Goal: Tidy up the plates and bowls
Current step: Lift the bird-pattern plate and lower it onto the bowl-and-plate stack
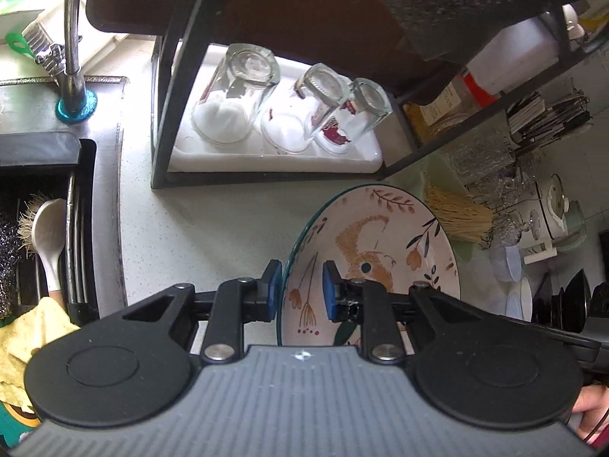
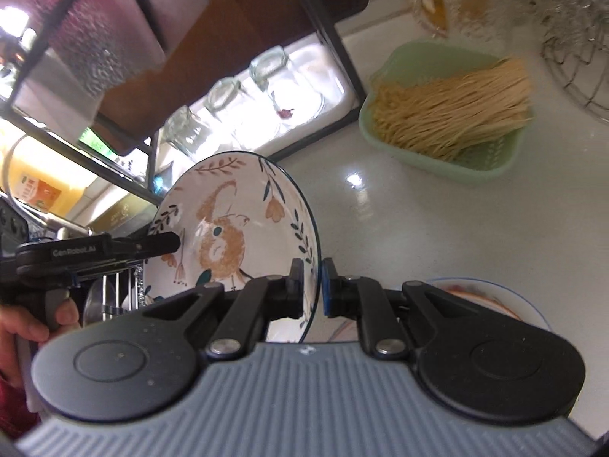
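Observation:
A patterned bowl (image 1: 375, 243) with an orange bird and leaves is held on edge above the white counter (image 1: 198, 228). My left gripper (image 1: 300, 291) straddles its left rim with a gap at the pads, so it looks open. In the right wrist view the same bowl (image 2: 232, 224) is clamped at its right rim by my right gripper (image 2: 313, 285). The left gripper's fingers (image 2: 160, 245) reach in from the left there. Another plate (image 2: 491, 297) with a blue rim lies flat behind the right gripper.
A black rack (image 1: 179, 76) holds upturned glasses (image 1: 236, 95) on a white tray. A green basket of dry noodles (image 2: 453, 114) sits on the counter. The sink (image 1: 38, 209) with a tap, a spoon and a cloth is at left. Stacked dishes (image 1: 521, 293) sit at right.

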`<action>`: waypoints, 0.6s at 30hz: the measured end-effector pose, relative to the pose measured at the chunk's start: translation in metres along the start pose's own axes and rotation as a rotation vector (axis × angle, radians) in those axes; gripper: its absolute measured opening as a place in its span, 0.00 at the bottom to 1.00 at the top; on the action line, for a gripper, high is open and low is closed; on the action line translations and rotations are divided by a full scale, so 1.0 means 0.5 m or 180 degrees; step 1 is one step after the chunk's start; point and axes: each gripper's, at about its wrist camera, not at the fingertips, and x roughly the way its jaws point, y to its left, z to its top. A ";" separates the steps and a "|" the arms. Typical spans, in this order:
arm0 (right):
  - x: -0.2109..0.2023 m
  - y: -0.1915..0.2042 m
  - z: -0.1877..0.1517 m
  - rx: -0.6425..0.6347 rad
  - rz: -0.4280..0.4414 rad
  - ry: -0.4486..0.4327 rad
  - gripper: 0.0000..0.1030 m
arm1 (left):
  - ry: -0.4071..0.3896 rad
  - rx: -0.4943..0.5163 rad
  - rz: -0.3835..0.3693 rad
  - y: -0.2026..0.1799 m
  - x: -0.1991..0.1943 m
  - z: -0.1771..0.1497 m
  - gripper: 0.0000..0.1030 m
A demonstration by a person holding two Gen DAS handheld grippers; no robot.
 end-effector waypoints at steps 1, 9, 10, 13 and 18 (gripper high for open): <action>-0.013 -0.003 -0.004 0.0018 0.0008 -0.0024 0.12 | -0.0011 0.0020 -0.0017 -0.011 -0.005 -0.003 0.24; -0.102 -0.052 -0.027 0.0168 0.0053 -0.0104 0.12 | 0.0009 0.0171 -0.0087 -0.101 -0.014 -0.041 0.24; -0.110 -0.056 -0.031 0.0132 0.0040 -0.0118 0.12 | 0.0013 0.0179 -0.0092 -0.112 -0.012 -0.048 0.24; -0.130 -0.075 -0.045 0.0081 0.0020 -0.0132 0.12 | -0.0021 0.0171 -0.0071 -0.140 -0.008 -0.072 0.24; -0.143 -0.123 -0.066 0.0156 0.0094 -0.0096 0.12 | -0.0065 0.0104 -0.0004 -0.183 -0.004 -0.109 0.24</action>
